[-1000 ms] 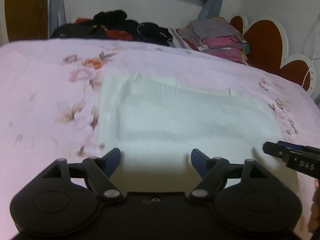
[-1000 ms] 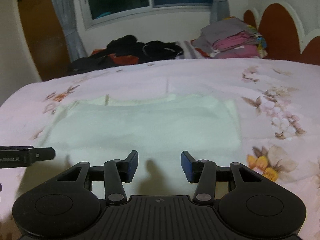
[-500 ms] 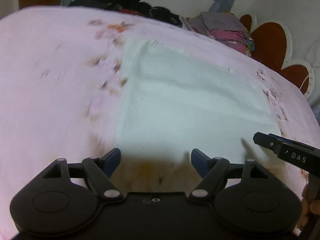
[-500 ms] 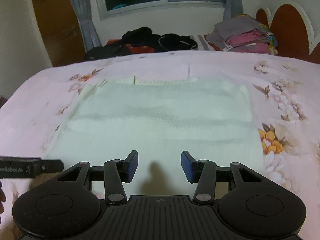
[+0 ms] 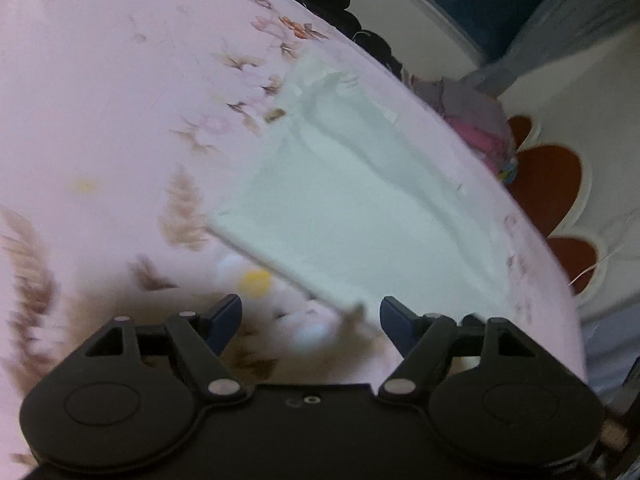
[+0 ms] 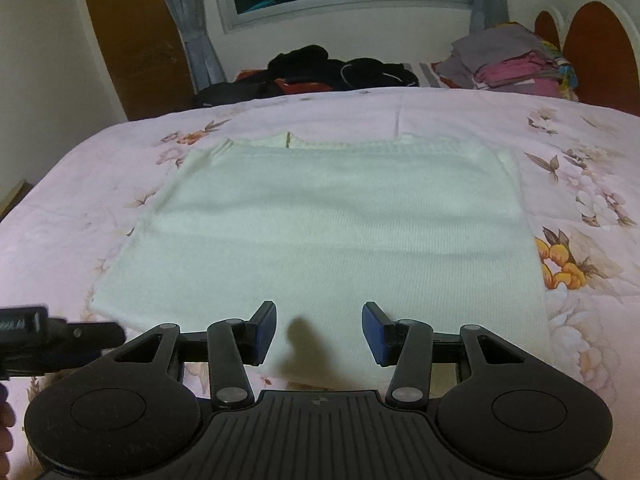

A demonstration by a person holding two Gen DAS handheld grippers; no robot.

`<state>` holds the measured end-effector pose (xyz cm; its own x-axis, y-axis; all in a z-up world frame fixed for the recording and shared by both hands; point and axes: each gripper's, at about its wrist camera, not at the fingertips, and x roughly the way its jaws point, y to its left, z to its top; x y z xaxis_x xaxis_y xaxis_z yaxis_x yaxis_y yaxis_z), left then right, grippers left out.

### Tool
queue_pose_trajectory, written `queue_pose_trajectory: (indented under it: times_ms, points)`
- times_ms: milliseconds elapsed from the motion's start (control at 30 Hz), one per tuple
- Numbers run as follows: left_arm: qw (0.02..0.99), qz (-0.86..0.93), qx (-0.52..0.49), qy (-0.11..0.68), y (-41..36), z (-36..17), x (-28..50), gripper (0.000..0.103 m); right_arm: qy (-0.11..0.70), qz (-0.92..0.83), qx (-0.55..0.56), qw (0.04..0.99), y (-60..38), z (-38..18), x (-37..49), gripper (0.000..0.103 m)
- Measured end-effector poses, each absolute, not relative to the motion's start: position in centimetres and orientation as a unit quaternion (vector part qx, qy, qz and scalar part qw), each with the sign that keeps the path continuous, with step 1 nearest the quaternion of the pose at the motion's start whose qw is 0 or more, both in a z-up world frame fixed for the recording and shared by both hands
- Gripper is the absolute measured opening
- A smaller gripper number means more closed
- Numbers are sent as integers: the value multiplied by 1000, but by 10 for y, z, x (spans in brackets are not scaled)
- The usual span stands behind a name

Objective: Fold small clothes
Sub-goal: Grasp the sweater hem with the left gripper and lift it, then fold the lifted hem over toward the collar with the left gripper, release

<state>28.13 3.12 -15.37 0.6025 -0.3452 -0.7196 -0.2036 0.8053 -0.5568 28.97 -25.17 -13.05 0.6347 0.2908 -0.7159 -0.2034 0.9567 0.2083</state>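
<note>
A white knitted garment (image 6: 320, 220) lies flat on the pink flowered bedspread (image 6: 580, 152), roughly rectangular. My right gripper (image 6: 319, 330) is open and empty, held over the garment's near edge at the middle. My left gripper (image 5: 311, 318) is open and empty, tilted, near the garment's near left corner (image 5: 360, 208). The left gripper also shows at the left edge of the right wrist view (image 6: 60, 334).
A heap of dark clothes (image 6: 320, 72) lies at the far edge of the bed. A stack of folded clothes (image 6: 508, 64) sits at the far right beside the red headboard (image 6: 600, 52). A window and curtains are behind.
Both grippers have pulled back toward the garment's near edge. The left gripper has swung left and tilted, so its view now looks across the garment's left corner.
</note>
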Motion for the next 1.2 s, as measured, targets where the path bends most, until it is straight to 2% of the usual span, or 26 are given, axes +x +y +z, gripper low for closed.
queue_pose_trajectory:
  times_ms: [200, 333, 433, 500, 567, 600, 667, 700, 1033, 1200]
  points:
    - [825, -37, -401, 397, 28, -171, 311, 83, 397, 145, 53, 905, -256, -133, 307, 47]
    - [811, -30, -463, 356, 31, -182, 329, 82, 388, 146, 40, 909, -252, -133, 327, 47]
    - [811, -16, -487, 324, 34, -190, 339, 67, 379, 145, 32, 913, -245, -134, 346, 47]
    - [812, -8, -495, 308, 37, -195, 344, 54, 371, 144, 20, 917, -237, -134, 359, 47]
    - [811, -1, -502, 301, 40, -203, 348, 34, 368, 147, 8, 918, -229, -137, 371, 47]
    - [810, 3, -504, 300, 42, -205, 351, 30, 367, 147, 1, 919, -225, -140, 375, 47]
    - [808, 7, -507, 299, 45, -210, 354, 12, 375, 139, -32, 916, -214, -151, 381, 47]
    - [809, 9, -506, 299, 46, -212, 356, 8, 386, 139, -39, 911, -211, -160, 383, 47]
    - [869, 2, -413, 271, 29, -176, 345, 7, 354, 134, -81, 922, -205, -181, 374, 47]
    - [921, -39, -296, 251, -6, -133, 351, 6, 366, 143, -6, 919, -223, -165, 380, 47]
